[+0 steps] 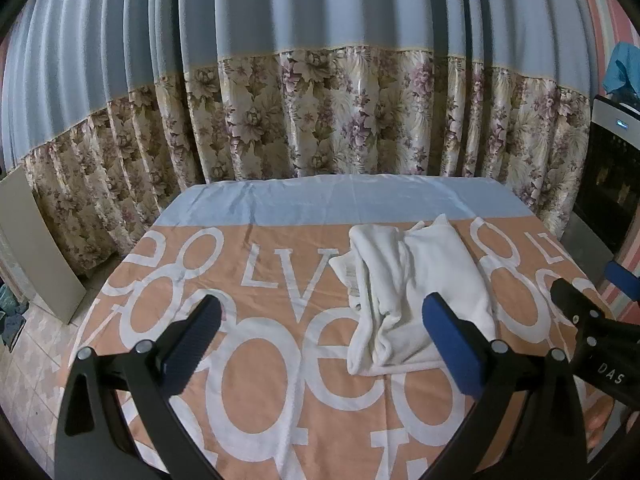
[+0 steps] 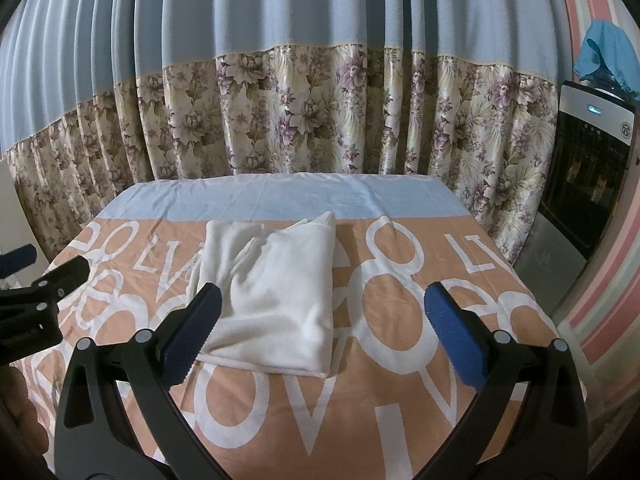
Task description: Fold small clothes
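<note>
White soft cloth garment (image 2: pixel 276 292), one only, lies loosely folded and rumpled on the peach letter-printed tablecloth (image 2: pixel 400 360); two tongs, left gripper (image 1: pixel 320 344) and right gripper (image 2: pixel 320 340), both gape empty.

white garment (image 2: pixel 276 288) lies folded on the tablecloth (image 2: pixel 400 400).

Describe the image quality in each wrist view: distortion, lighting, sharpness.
Left wrist view: strong fisheye bend in the curtain, black corners, dim bluish light, soft grain; the white garment shows little detail. Right wrist view: same barrel curve and vignette, shiny floral band, the right gripper sharp and open, the garment's folds faintly shaded.
</note>
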`<state>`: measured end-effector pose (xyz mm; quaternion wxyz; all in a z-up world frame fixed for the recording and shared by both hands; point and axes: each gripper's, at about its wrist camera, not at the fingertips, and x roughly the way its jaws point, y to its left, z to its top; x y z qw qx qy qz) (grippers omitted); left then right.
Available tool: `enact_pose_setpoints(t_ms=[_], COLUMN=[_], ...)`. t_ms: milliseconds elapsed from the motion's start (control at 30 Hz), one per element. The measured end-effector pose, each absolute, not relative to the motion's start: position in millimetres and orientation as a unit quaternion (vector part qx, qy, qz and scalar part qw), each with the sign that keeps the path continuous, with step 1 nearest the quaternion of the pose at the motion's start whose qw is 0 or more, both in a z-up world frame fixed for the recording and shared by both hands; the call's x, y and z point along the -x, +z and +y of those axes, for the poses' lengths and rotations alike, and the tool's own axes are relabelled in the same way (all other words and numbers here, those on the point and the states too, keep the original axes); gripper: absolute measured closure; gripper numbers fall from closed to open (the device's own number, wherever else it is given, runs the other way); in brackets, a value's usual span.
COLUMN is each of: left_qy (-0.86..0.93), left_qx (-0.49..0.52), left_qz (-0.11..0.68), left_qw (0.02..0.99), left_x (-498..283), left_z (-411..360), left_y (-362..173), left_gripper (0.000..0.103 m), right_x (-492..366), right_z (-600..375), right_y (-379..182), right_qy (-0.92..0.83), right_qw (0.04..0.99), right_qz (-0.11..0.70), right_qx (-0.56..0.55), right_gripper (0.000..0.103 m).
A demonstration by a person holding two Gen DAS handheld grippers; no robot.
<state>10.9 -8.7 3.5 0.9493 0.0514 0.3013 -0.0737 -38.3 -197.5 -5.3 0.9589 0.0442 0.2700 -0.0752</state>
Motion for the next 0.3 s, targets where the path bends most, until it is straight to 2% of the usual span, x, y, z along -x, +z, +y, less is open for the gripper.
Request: enact_pose_setpoints(t_ms=[300], left_qy=[-0.084], left_qx=[-0.041], left_qz=[0.314], left_qw=[0.945], left_x=[-13.7], left_z=[-2.0], left_y=[0.3], left_gripper=[0.002], right_x=[38.6], right_z=[-198.8], right_y=[-5.0], right_qy=[-0.075], right_qw=[0.959], right_qz=[0.270], right_qx=[-0.042], right_gripper=[0.003])
